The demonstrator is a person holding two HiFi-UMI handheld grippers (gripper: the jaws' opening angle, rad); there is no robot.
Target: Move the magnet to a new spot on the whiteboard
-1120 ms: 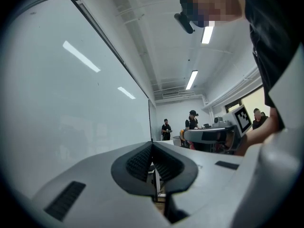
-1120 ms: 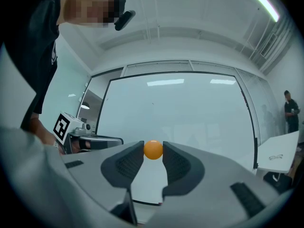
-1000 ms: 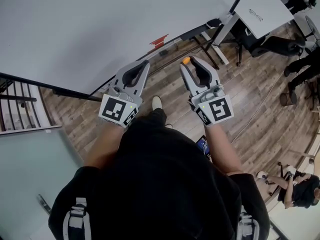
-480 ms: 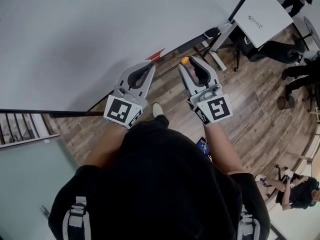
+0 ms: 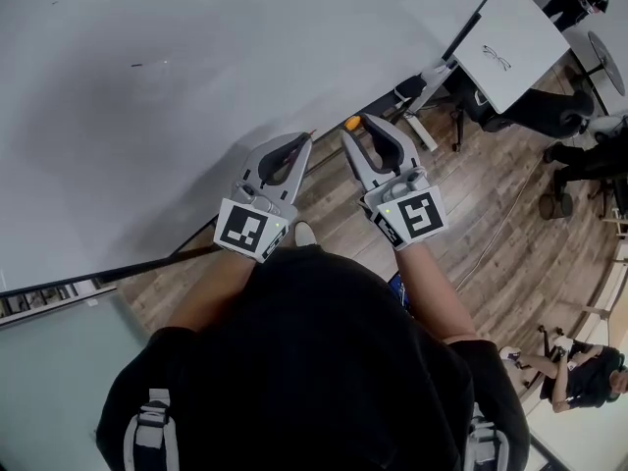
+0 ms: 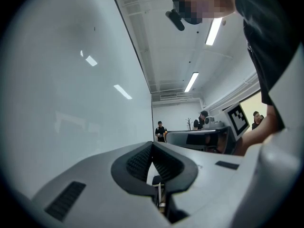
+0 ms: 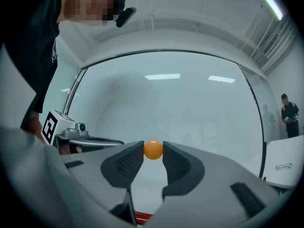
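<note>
A small round orange magnet (image 7: 153, 149) sits pinched between the tips of my right gripper (image 7: 153, 151), which is shut on it; in the head view the magnet (image 5: 352, 123) shows at that gripper's (image 5: 355, 126) tip, just off the lower edge of the whiteboard (image 5: 167, 96). The whiteboard (image 7: 166, 103) fills the right gripper view ahead of the magnet, a short way off. My left gripper (image 5: 303, 142) is beside the right one, its jaws shut with nothing between them (image 6: 152, 146), and the whiteboard (image 6: 61, 89) runs along its left side.
A red object (image 7: 142, 217) lies low on the board's tray below my right gripper. Desks (image 5: 510, 37) and a chair stand on the wooden floor to the right, with people (image 5: 579, 376) sitting and standing further off. A glass panel (image 5: 49, 361) is at the lower left.
Both grippers have moved together along the whiteboard, which now fills more of the head view. The magnet has stayed in the right gripper; the red object is now hidden behind the left gripper.
</note>
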